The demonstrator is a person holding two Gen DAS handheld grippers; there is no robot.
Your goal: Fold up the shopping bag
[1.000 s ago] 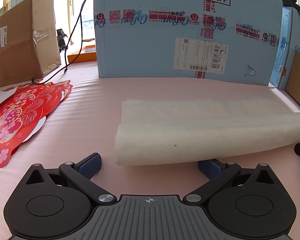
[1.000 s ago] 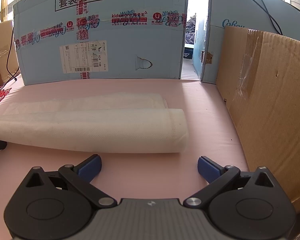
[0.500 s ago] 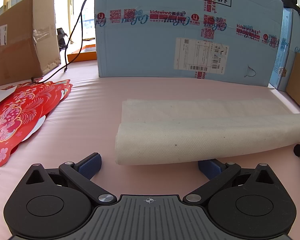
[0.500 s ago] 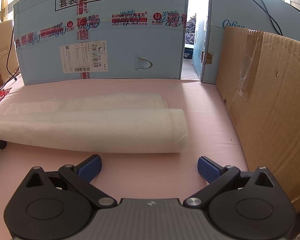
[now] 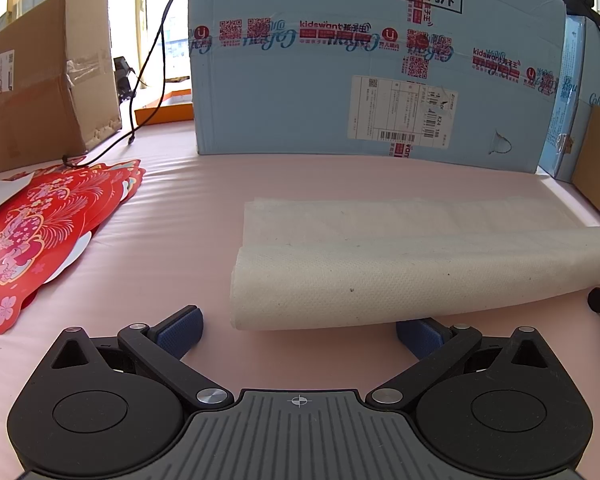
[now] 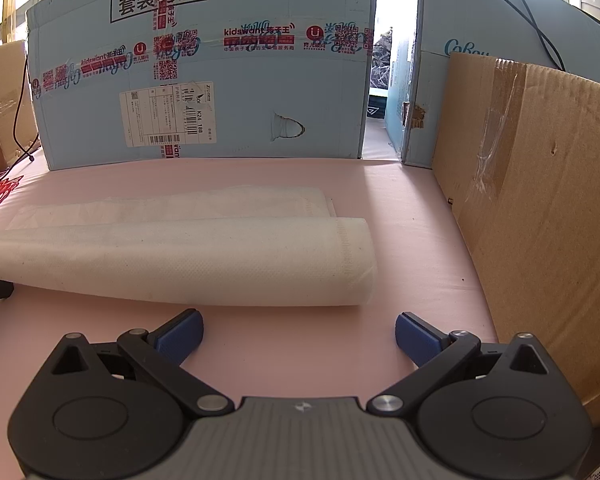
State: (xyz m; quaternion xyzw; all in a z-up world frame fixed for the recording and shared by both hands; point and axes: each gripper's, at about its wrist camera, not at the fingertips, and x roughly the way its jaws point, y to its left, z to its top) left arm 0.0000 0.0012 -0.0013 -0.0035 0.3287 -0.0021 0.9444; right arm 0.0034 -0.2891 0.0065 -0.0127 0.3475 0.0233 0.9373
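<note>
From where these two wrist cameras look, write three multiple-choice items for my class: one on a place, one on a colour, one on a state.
1. Where are the red paper cut-outs relative to the shopping bag?
A. To its left
B. On top of it
C. Inside the brown box

2. What colour is the big box behind the bag?
A. Green
B. Light blue
C. Black

3. How are the left gripper and right gripper?
A. Both shut on the bag
B. One shut on the bag
C. Both open, holding nothing

Answers: 1 A, the left view shows them left of the bag; 2 B, its face is pale blue; 3 C, the blue pads stand wide apart.
</note>
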